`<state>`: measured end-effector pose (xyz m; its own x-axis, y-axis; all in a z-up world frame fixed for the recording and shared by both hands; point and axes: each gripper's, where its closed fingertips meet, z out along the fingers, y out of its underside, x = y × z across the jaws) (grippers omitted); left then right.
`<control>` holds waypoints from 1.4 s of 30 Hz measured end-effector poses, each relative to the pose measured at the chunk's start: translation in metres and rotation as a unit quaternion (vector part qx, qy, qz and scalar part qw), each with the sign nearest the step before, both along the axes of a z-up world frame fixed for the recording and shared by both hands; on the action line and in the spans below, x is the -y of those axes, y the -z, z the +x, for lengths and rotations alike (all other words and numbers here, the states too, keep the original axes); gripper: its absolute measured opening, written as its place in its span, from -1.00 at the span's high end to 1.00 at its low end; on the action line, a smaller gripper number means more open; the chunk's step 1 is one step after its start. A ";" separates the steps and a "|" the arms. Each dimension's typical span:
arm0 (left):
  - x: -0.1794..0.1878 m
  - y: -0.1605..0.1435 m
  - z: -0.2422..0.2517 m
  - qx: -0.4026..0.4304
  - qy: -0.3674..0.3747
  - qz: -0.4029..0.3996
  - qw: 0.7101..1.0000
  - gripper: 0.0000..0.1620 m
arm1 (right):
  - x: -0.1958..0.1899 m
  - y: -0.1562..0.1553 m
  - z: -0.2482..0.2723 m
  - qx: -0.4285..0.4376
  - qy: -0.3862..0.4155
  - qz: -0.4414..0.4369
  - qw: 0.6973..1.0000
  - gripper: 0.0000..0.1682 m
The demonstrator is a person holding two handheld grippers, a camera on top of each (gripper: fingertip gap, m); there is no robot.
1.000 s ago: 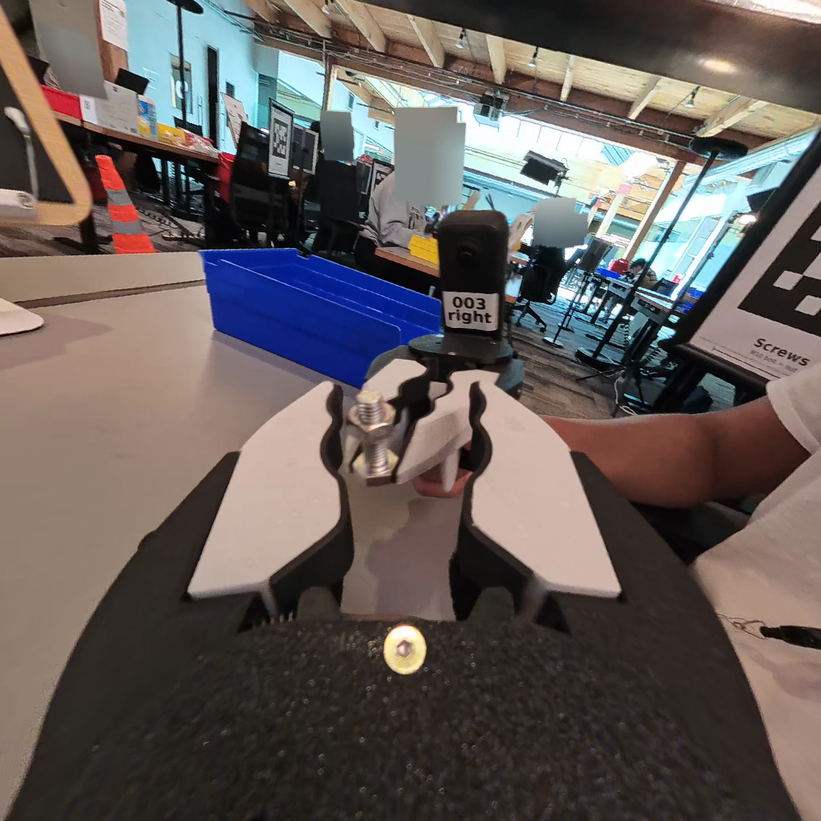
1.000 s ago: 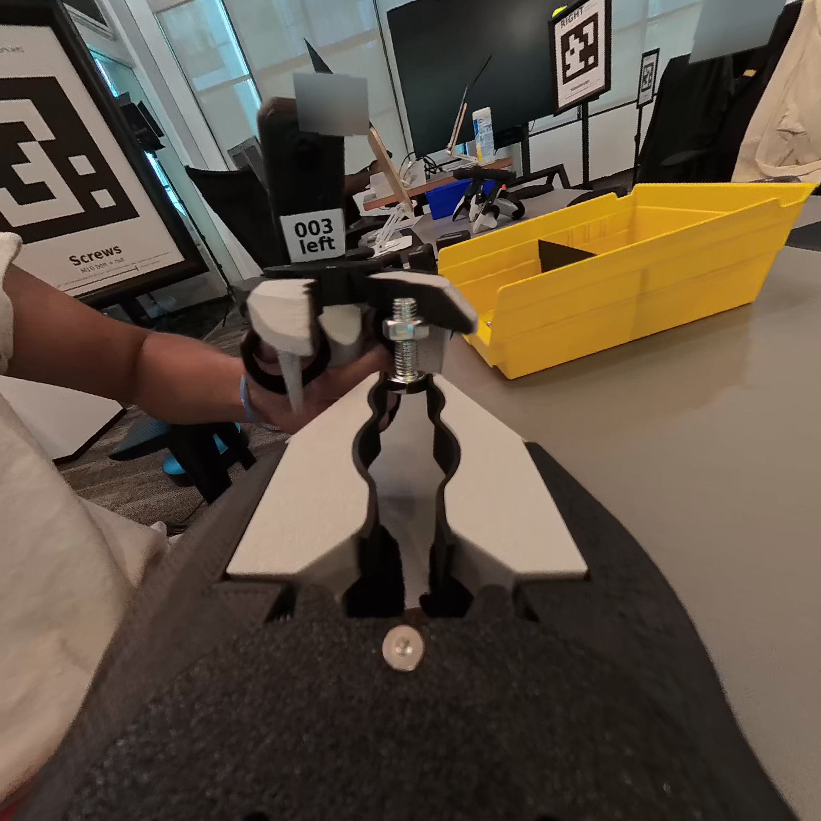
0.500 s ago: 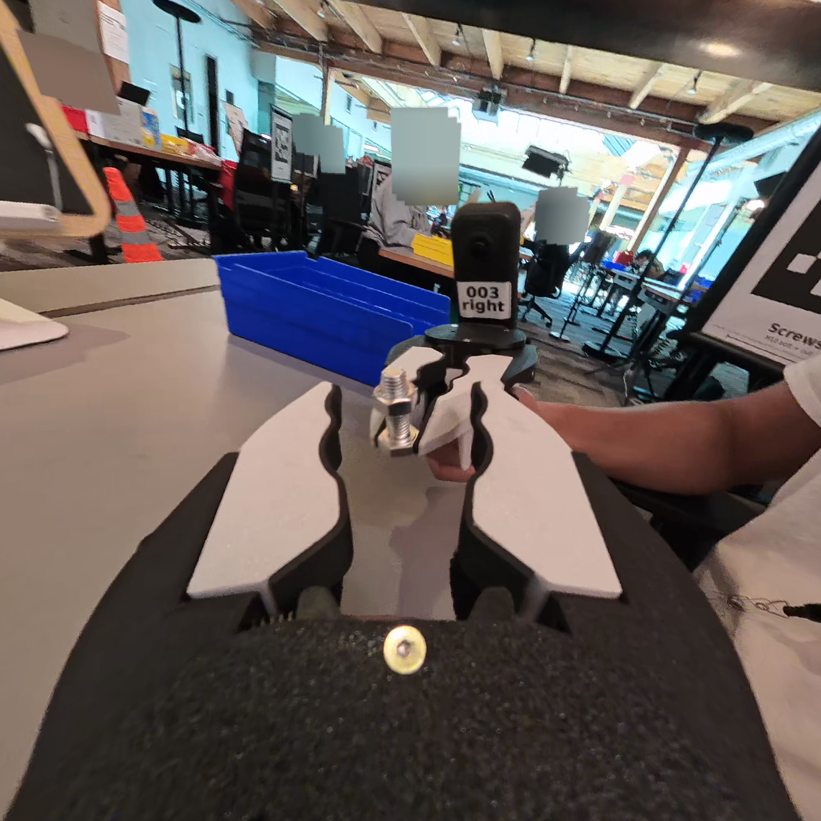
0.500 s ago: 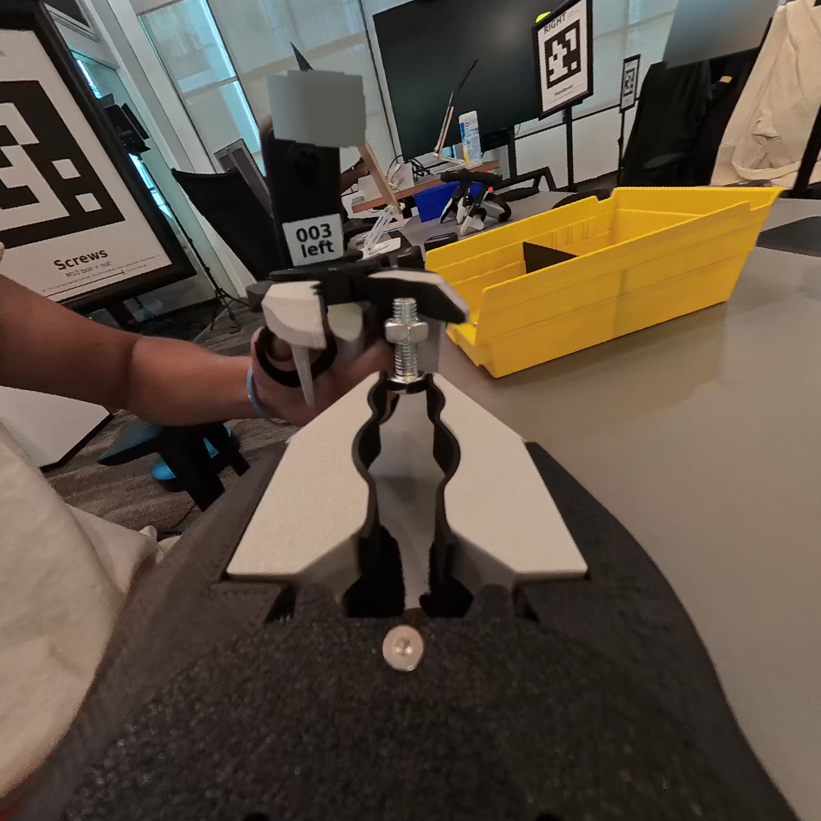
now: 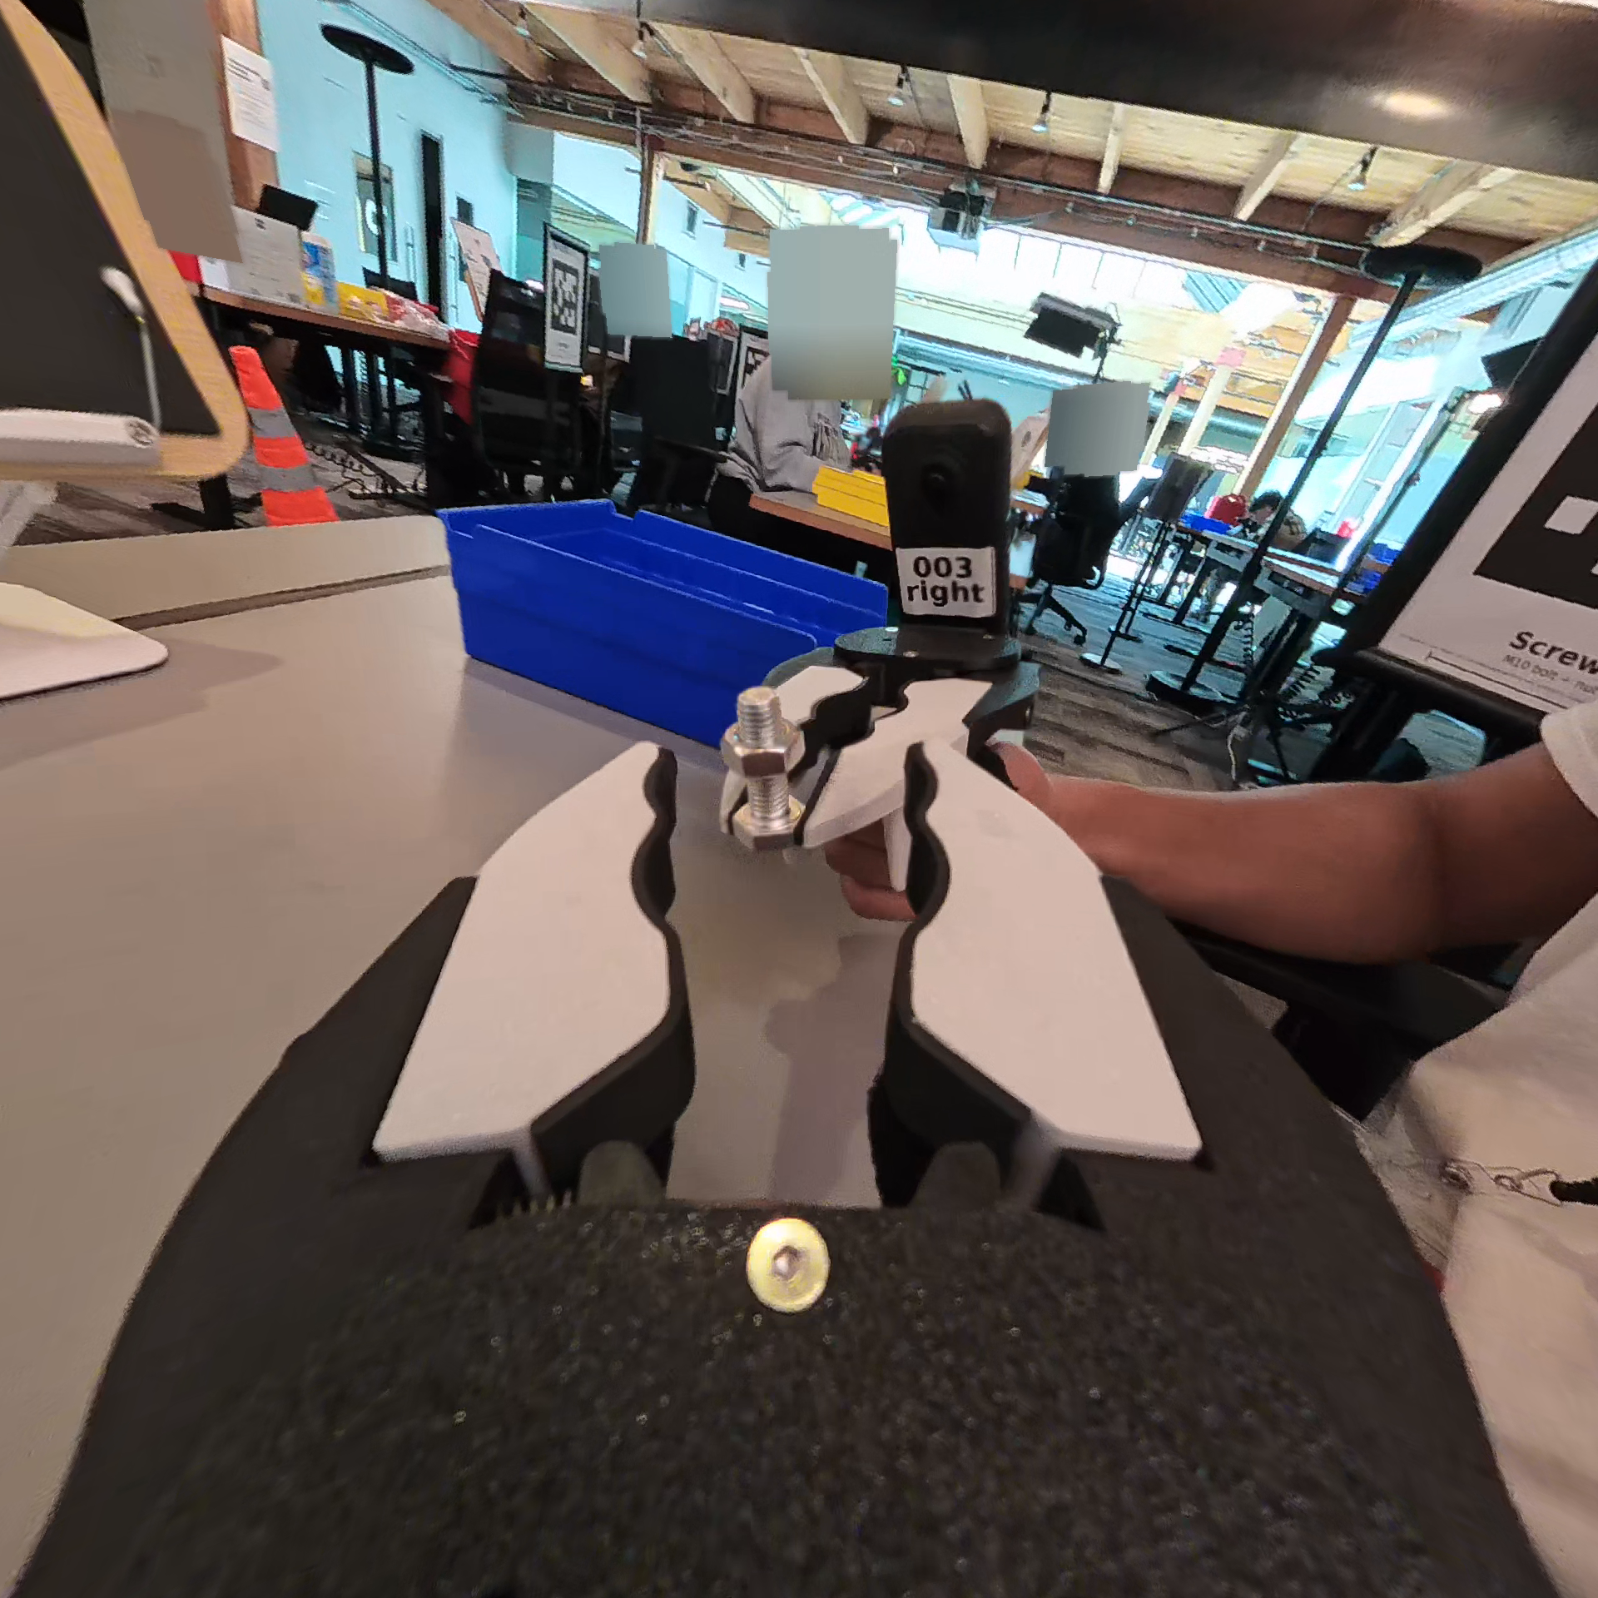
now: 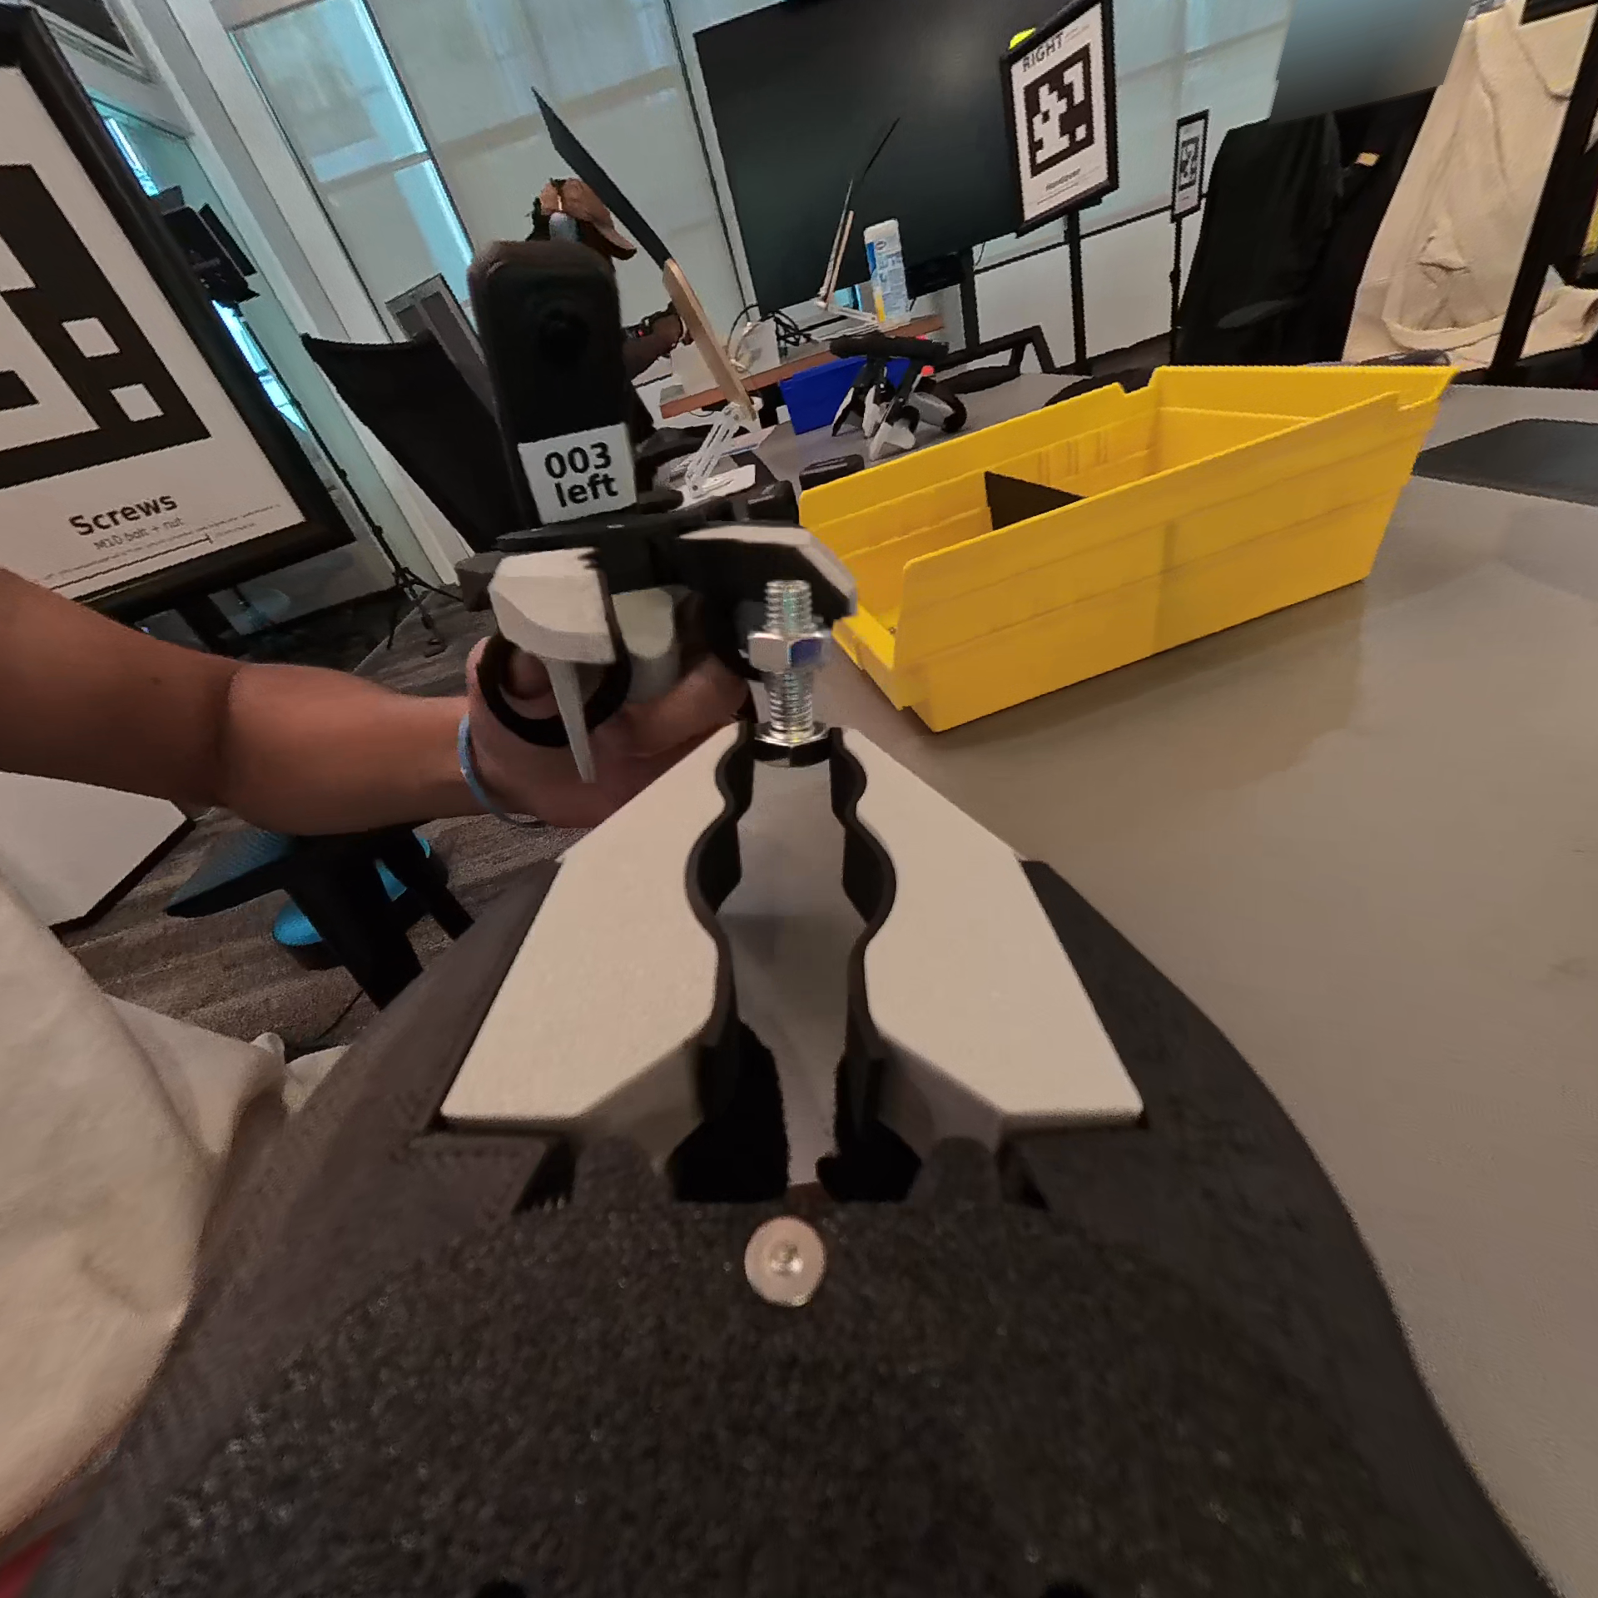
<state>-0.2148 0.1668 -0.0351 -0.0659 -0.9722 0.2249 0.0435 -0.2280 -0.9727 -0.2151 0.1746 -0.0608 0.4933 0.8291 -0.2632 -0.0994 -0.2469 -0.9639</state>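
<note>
Pinching the head of a silver bolt [image 6: 785, 683] at their very tips, the right tongs [image 6: 787, 761] hold it upright, threaded end pointing toward twelve o'clock in the right wrist view. A hex nut [image 6: 785, 647] sits partway up the thread, clear of the head. The bolt is in the air above the grey tabletop [image 6: 1297, 821], not touching it.

Seen from the left wrist view, the same bolt [image 5: 761, 778] stands just past the left tongs [image 5: 783, 770], at about twelve o'clock from their tips, with its nut [image 5: 763, 748] in the upper part of the thread. The left tongs are spread wide and grip nothing; bare tabletop [image 5: 259, 865] shows through the gap between the fingers. The bolt sits close to the left finger's tip, but whether it touches cannot be told.

A hand [image 6: 588, 752] wraps the left tool's handle, at about ten o'clock from the bolt in the right wrist view. Another hand [image 5: 1038, 830] holds the right tool, at three o'clock from the bolt in the left wrist view.

A blue bin [image 5: 657, 605] rests on the tabletop at eleven o'clock beyond the left tongs. A yellow bin [image 6: 1124, 553] rests on the tabletop at two o'clock from the right tongs, with a dark divider inside it.
</note>
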 end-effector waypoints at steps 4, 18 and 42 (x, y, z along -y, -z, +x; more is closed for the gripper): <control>0.015 0.002 0.013 -0.006 0.031 -0.007 0.999 0.33 | 0.004 0.001 -0.010 0.005 -0.015 0.001 1.000 0.80; 0.020 0.006 0.017 -0.012 0.028 -0.015 0.999 0.27 | 0.005 -0.004 -0.024 -0.008 -0.027 0.004 1.000 0.80; 0.016 0.009 0.015 -0.025 0.013 -0.005 1.000 0.27 | 0.003 0.005 -0.017 -0.006 -0.012 -0.004 1.000 0.80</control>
<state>-0.2000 0.1511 -0.0444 -0.0789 -0.9679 0.2386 -0.0102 -0.2385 -0.9711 -0.2321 0.1712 -0.0659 0.4697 0.8388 -0.2753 -0.1042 -0.2570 -0.9608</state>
